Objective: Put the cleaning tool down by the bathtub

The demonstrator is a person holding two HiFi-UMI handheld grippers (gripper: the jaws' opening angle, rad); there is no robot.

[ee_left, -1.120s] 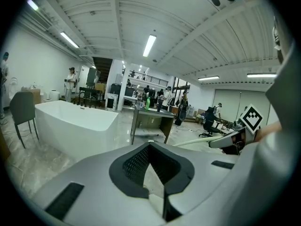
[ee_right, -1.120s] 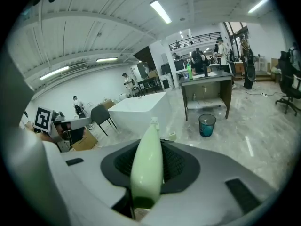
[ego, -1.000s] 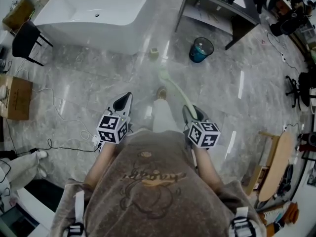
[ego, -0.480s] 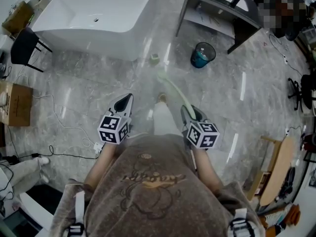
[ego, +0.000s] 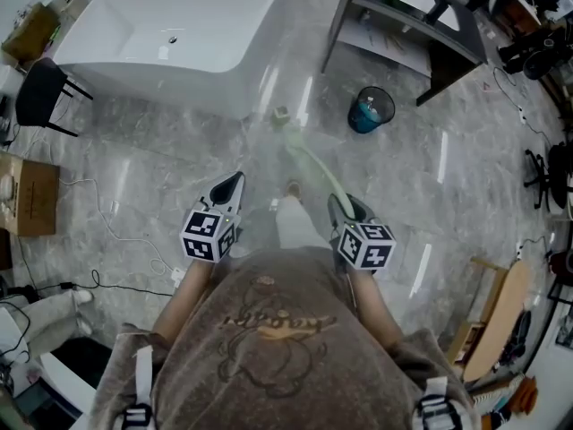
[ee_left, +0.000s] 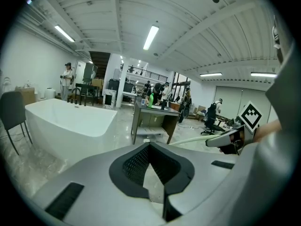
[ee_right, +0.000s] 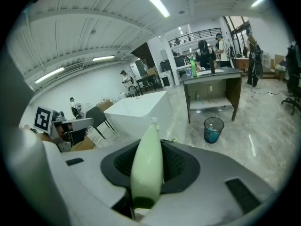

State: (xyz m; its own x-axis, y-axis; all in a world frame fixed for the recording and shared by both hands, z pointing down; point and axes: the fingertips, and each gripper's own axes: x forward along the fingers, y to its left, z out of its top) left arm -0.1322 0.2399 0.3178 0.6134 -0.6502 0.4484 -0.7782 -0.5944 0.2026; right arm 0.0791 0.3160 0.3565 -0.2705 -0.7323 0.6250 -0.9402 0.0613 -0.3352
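A white bathtub stands on the marble floor at the upper left of the head view. My right gripper is shut on the pale green handle of the cleaning tool. The tool reaches forward, its head held above the floor just short of the tub's near corner. In the right gripper view the handle runs out between the jaws of the right gripper toward the bathtub. My left gripper hangs beside it, shut and holding nothing. The left gripper view shows the bathtub and the handle.
A blue waste bin stands right of the tool head, next to a dark desk. A black chair and a cardboard box are at the left. Cables trail over the floor. Another person's leg is at lower left.
The bathtub and bin have slid lower in the head view as I step closer. The tool's head is nearer the tub's corner. Both grippers keep their state.
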